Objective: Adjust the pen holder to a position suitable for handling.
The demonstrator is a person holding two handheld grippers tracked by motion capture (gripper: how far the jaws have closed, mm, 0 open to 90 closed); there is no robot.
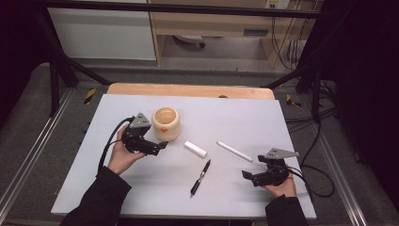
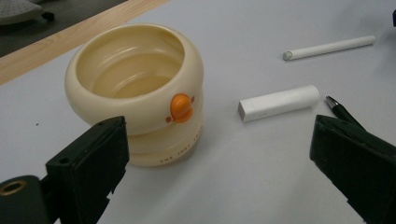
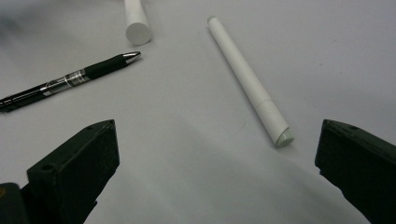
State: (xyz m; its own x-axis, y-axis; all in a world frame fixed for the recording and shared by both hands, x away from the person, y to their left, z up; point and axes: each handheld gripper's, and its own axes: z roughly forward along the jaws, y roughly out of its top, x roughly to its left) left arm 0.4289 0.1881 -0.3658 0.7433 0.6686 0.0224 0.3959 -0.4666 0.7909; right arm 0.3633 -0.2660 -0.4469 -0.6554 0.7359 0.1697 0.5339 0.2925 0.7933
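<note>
**Black Tools, Black Sleeves**

We see a person with long black sleeves (image 1: 101,197) that reach down to the wrists. Each hand has a black tool. The left gripper (image 1: 162,145) is made of black blocks, and so is the right gripper (image 1: 245,175). Each one has a grey plate with three corners on top. The plates have little holes or screws in them, but they are too small for us to be sure. A thick black cable loops out from the back of each tool. Up close, the jaws are chunky and dark, with a small round hole near the tip. We also see a brass-coloured ring low on the left gripper.
</note>
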